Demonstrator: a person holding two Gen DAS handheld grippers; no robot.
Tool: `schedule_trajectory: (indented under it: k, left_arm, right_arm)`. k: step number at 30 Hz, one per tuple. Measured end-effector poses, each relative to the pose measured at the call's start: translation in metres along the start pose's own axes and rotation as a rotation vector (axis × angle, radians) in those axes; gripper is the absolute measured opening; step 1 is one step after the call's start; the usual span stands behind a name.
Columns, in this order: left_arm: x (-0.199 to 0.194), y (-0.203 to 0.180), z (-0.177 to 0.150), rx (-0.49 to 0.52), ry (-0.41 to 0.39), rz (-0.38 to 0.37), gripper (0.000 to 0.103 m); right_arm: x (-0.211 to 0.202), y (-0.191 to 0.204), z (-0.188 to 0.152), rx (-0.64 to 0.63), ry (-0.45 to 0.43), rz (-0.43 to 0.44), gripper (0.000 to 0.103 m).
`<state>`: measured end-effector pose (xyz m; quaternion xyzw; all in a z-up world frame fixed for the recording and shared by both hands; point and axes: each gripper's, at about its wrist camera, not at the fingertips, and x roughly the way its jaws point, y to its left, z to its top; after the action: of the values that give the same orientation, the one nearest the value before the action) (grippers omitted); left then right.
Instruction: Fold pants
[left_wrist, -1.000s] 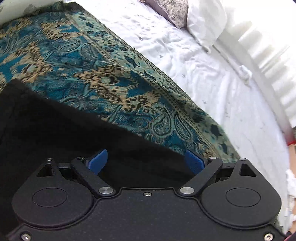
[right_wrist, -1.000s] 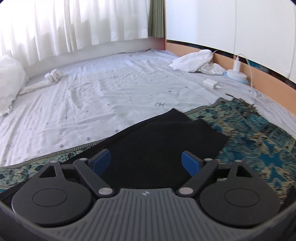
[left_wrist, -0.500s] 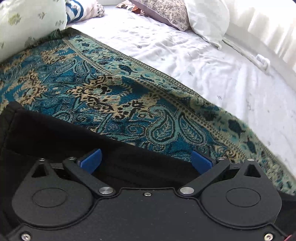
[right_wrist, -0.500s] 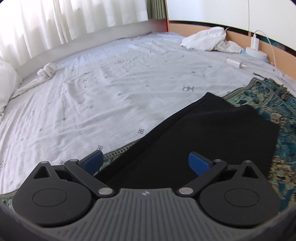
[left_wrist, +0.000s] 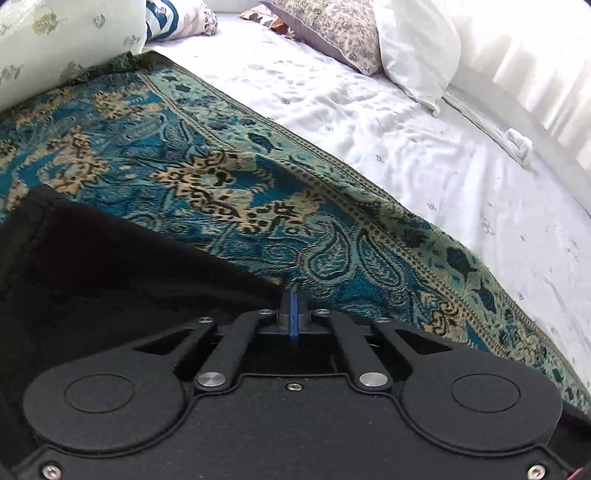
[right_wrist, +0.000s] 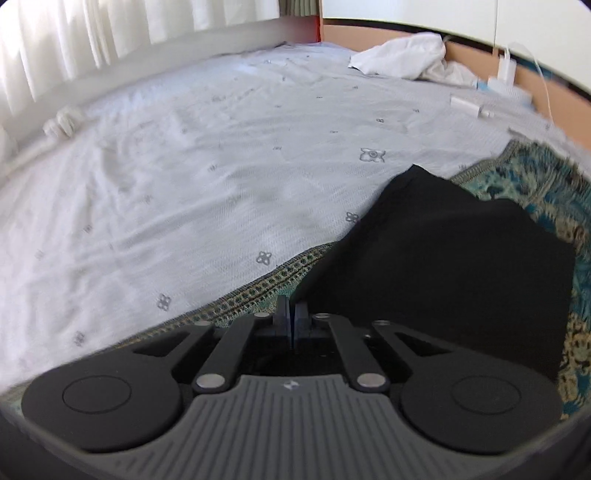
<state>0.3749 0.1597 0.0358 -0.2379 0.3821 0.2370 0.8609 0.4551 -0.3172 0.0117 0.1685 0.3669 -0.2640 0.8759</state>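
Observation:
Black pants (left_wrist: 110, 280) lie on a teal paisley blanket (left_wrist: 221, 177) on the bed. In the left wrist view my left gripper (left_wrist: 293, 299) is shut, its blue pads pressed together at the pants' far edge, apparently pinching the cloth. In the right wrist view the pants (right_wrist: 443, 266) stretch away to the right, their leg ends over the blanket (right_wrist: 535, 192). My right gripper (right_wrist: 291, 306) is shut at the pants' left edge, where cloth meets the blanket border.
White sheet (right_wrist: 184, 166) covers the bed beyond the blanket. Pillows (left_wrist: 406, 48) lie at the head. A crumpled white cloth (right_wrist: 399, 55), a charger (right_wrist: 469, 103) and cables sit by the wooden bed side. Curtains hang behind.
Both grippers went from wide open to shut at the pants' edge. Both cameras shifted, the right one swinging left so the pants sit further right.

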Motion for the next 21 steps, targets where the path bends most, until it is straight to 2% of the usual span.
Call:
schedule_trajectory:
  k: [5, 11, 14, 16, 19, 20, 21]
  left_arm:
    - [-0.028, 0.015, -0.003, -0.005, -0.008, -0.011, 0.0]
    - [-0.093, 0.031, -0.014, 0.084, -0.085, -0.056, 0.0]
    - [-0.121, 0.044, -0.026, 0.108, -0.081, -0.095, 0.0]
    - [-0.137, 0.056, -0.038, 0.108, -0.059, -0.138, 0.0]
    - [-0.148, 0.073, -0.052, 0.113, 0.003, -0.28, 0.003]
    - [-0.148, 0.076, -0.055, 0.103, 0.03, -0.329, 0.011]
    - [-0.147, 0.077, -0.057, 0.09, 0.056, -0.356, 0.024]
  right_arm:
    - [-0.034, -0.049, 0.001, 0.081, -0.002, 0.066, 0.002]
    - [-0.101, -0.11, -0.011, 0.08, -0.034, 0.16, 0.002]
    - [-0.134, -0.144, -0.025, 0.095, -0.039, 0.198, 0.002]
    - [-0.154, -0.169, -0.038, 0.113, -0.037, 0.217, 0.002]
    - [-0.176, -0.202, -0.061, 0.13, -0.033, 0.225, 0.002]
    - [-0.181, -0.21, -0.068, 0.133, -0.03, 0.22, 0.002]
    - [-0.183, -0.218, -0.073, 0.133, -0.026, 0.211, 0.002]
